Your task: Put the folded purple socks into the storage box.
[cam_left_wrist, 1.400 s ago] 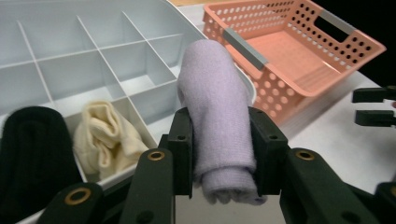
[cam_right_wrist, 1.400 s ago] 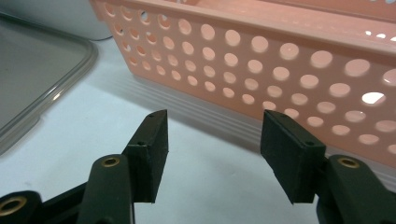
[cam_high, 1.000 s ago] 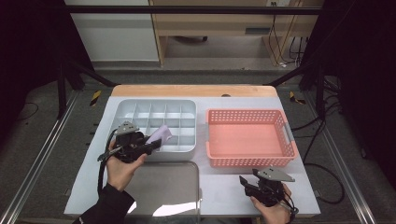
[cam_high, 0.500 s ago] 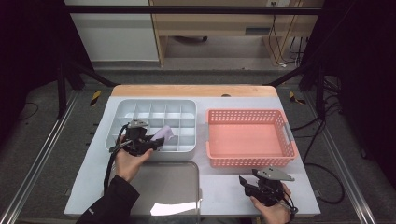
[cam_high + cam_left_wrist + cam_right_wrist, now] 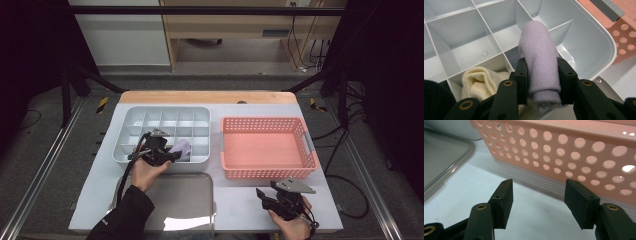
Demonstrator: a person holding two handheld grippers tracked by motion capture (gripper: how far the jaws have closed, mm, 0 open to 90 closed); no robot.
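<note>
A rolled lilac sock (image 5: 540,62) is held clamped in the left claw (image 5: 541,77), the two pads pressed against its sides near the lower end, with most of the roll projecting forward beyond them. In the high view the left claw (image 5: 159,152) is seen over the front row of the grey divided organiser (image 5: 125,117), so the sock (image 5: 181,148) hangs above a compartment near the organiser's front right corner and is judged not yet set down. A cream sock roll (image 5: 482,81) is noted lying in the neighbouring compartment to the left, close beside the claw. The lilac sock is assessed as light, soft and compressible: the knit is visibly squeezed between the pads, and no risk of breakage is foreseen. Being fabric, it is unlikely to slip, though a roll may loosen if gripped at one end only; a hold across the middle of the bundle, squarely over its thickness, is recommended. The thin compartment walls are to be cleared on lowering, as the soft roll may catch on them and fold. The right claw (image 5: 537,202) stands apart with nothing between its pads, low over the white tabletop (image 5: 461,195) just in front of the pink perforated basket (image 5: 584,152). A grey lid (image 5: 185,200) lies flat on the tabletop before the organiser.
</note>
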